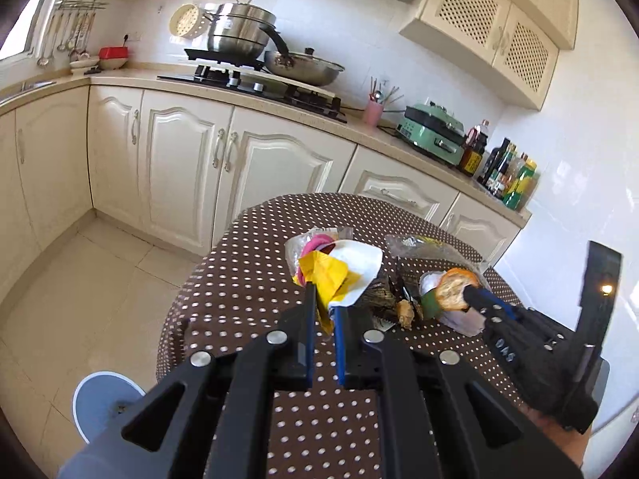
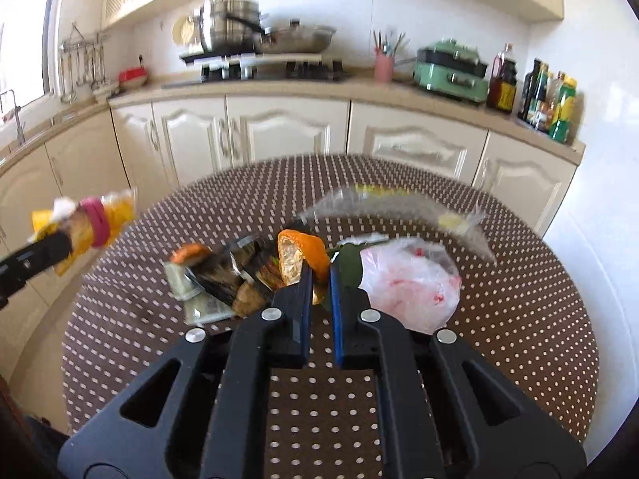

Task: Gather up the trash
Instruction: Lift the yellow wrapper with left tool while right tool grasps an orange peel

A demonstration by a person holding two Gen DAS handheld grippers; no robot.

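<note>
My left gripper [image 1: 324, 299] is shut on a bundle of yellow, white and pink wrappers [image 1: 333, 269] and holds it above the left part of the polka-dot table [image 1: 255, 279]. The bundle also shows in the right wrist view [image 2: 94, 223] at the left gripper's tip [image 2: 60, 245]. My right gripper [image 2: 319, 275] is shut on a piece of orange peel [image 2: 301, 253] over the trash pile; it also shows in the left wrist view [image 1: 469, 293] with the peel [image 1: 453, 285]. Dark wrappers [image 2: 235, 275] and a pink-white plastic bag [image 2: 411, 283] lie on the table.
A clear plastic wrapper [image 2: 399, 207] lies further back on the table. A grey-blue bin [image 1: 102, 399] stands on the floor at the table's left. Cream cabinets [image 1: 179, 155] and a counter with stove, pots and bottles [image 1: 507, 171] run behind.
</note>
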